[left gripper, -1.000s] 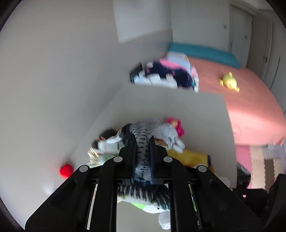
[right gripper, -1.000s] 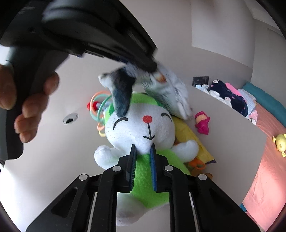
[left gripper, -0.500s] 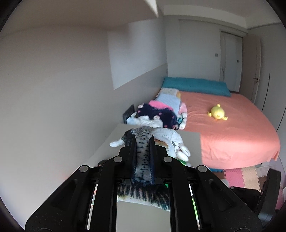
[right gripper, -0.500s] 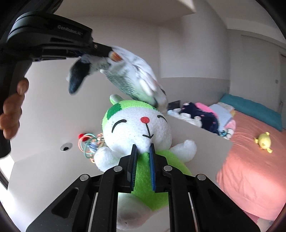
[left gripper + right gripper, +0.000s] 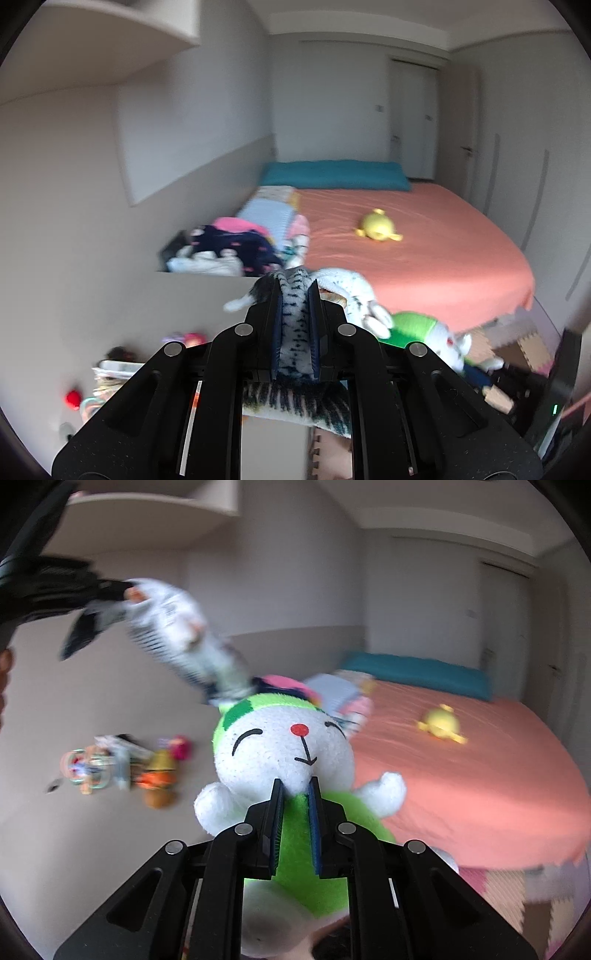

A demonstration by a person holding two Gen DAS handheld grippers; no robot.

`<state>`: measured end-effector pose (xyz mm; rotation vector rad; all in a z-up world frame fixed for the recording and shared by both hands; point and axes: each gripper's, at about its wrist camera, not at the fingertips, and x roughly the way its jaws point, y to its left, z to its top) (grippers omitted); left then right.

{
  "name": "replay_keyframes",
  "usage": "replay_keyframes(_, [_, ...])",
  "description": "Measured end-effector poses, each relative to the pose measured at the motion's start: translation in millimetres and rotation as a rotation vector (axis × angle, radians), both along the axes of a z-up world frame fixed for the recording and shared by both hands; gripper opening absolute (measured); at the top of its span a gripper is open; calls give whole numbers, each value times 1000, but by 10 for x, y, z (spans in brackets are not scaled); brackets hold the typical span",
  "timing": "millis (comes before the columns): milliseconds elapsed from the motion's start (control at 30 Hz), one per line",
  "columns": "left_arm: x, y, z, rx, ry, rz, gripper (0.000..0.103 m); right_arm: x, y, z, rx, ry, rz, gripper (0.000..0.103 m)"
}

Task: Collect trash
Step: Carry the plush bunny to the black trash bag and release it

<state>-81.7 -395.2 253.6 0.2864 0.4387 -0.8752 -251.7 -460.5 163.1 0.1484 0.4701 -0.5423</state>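
My left gripper (image 5: 295,295) is shut on a grey-and-white striped plush animal (image 5: 295,325) and holds it in the air; it also shows blurred in the right wrist view (image 5: 173,627), hanging from the left gripper at upper left. My right gripper (image 5: 295,790) is shut on a white-and-green plush rabbit (image 5: 284,746), pinching its green body below the chin, lifted off the desk. The rabbit also shows in the left wrist view (image 5: 432,332), low right.
Small toys and coloured rings (image 5: 122,764) lie on the pale desk (image 5: 55,849) by the wall. A bed with an orange sheet (image 5: 424,243) holds a yellow toy (image 5: 376,229), a teal pillow (image 5: 332,173) and piled clothes (image 5: 236,247). Foam floor mats (image 5: 524,347) lie beside it.
Both grippers rose from the desk with their plush toys and swung right, towards the bed. The desk toys dropped to the lower left of both views.
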Motion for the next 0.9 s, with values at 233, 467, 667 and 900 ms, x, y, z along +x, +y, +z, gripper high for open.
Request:
replay_keyframes(233, [-531,-553,-363,59,38,-154,12,-621,-538,-149,16,16,-194,11])
replay_keyframes(467, [-930,-980,-993,127,135,-263,12,-1028,-848,-298,46,34,-292,1])
replay_keyframes(667, [-1313,-1535,-1943,319,182,-345,90,-1098,-1143,-552,114,117,-354,63])
replay_keyframes(900, [-1530,-1796,-2590,433,181,-360,98,-1228,-1157,-633,85,113,-395,69])
